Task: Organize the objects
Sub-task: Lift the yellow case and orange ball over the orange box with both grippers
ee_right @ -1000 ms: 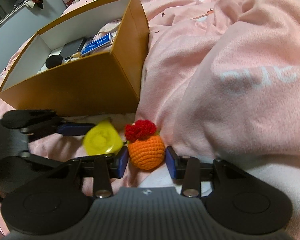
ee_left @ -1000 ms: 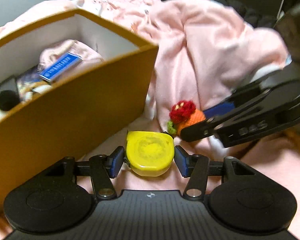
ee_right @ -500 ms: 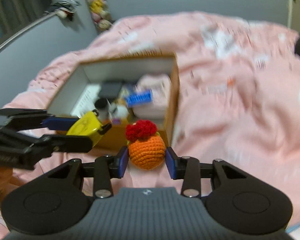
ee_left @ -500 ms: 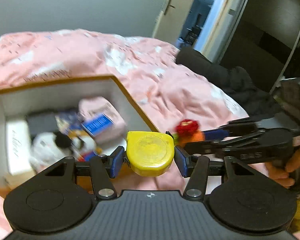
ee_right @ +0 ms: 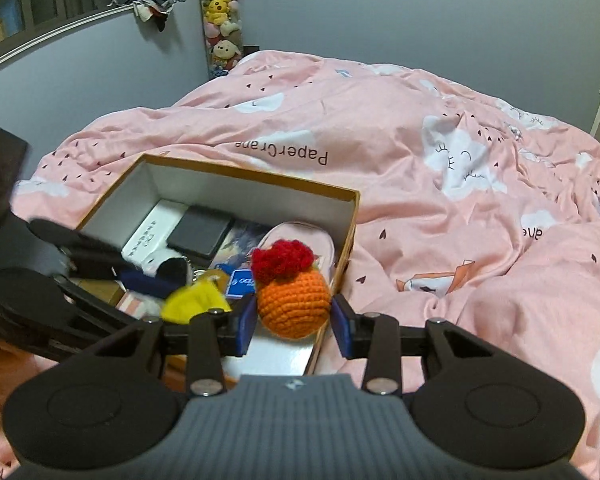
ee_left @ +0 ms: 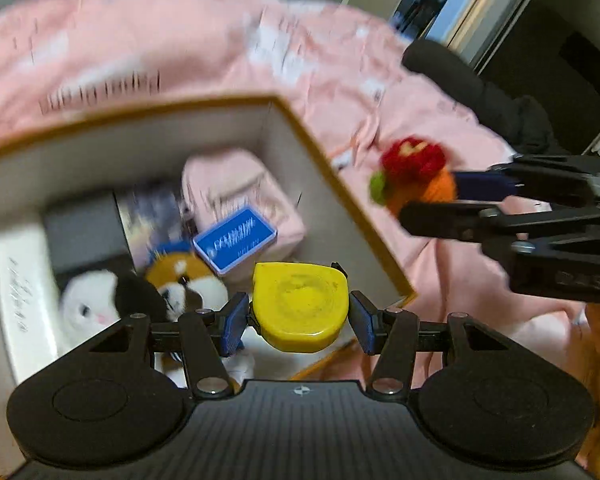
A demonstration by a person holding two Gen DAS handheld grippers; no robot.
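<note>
My left gripper (ee_left: 299, 316) is shut on a yellow tape measure (ee_left: 300, 304) and holds it over the near right corner of an open brown cardboard box (ee_left: 340, 196). My right gripper (ee_right: 294, 318) is shut on an orange crocheted ball with a red top (ee_right: 292, 292), held above the box's near right wall (ee_right: 346, 248). In the left wrist view the ball (ee_left: 416, 176) sits just outside the box's right wall. The tape measure also shows in the right wrist view (ee_right: 194, 300), to the left of the ball.
The box holds a pink pouch (ee_left: 240, 184), a blue card (ee_left: 236, 238), plush toys (ee_left: 180, 280), a white box (ee_right: 150, 236) and a dark flat case (ee_right: 200, 230). It stands on a rumpled pink duvet (ee_right: 420, 160). Dark clothes (ee_left: 480, 92) lie at the bed's far edge.
Both grippers have risen from the duvet with their objects and moved over to the box. The left now hangs over its inside, the right above its near right wall.
</note>
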